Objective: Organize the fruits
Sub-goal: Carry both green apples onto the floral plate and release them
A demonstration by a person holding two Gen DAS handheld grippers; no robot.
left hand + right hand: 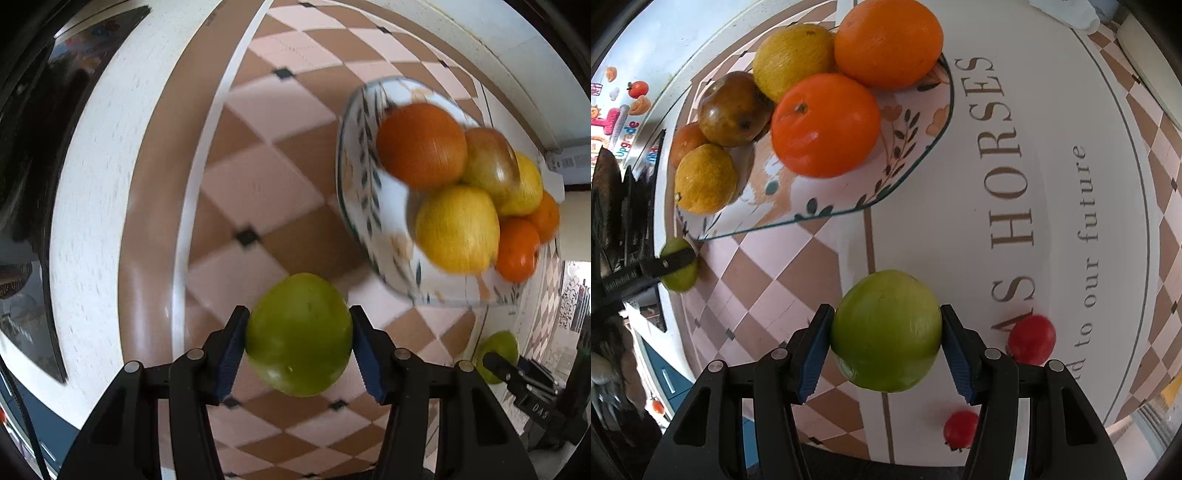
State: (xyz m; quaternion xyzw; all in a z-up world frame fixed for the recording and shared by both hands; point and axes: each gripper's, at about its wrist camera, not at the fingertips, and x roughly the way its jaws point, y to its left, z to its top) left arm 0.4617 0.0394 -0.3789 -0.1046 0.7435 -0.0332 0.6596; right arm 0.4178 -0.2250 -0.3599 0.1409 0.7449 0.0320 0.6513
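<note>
Surface: checkered tablecloth [280, 173] in pink and brown, with a white printed panel [1052, 155] lettered in brown, seen from both of my wrist cameras.
Plate: patterned plate [908, 122] with a dark rim, resting on the cloth; it carries a pile of fruit.
Plate contents: two large oranges [825, 123], two yellow citrus fruits [705, 179], a brownish pear [733, 109], and a smaller orange [686, 142] behind the pear.
My left gripper [299, 339]: blue pads pressed against both sides of a green apple [299, 334], held above the checkered cloth, just beside the plate's near edge.
My right gripper [886, 334]: clamped likewise on a second green apple [886, 330], held over the white panel, below the plate in the view.
Loose fruit: two small red fruits [1032, 338] lying on the white panel, right of my right gripper, well apart from the plate.
Cross-view: each gripper and its apple appear at the edge of the other camera's view.
</note>
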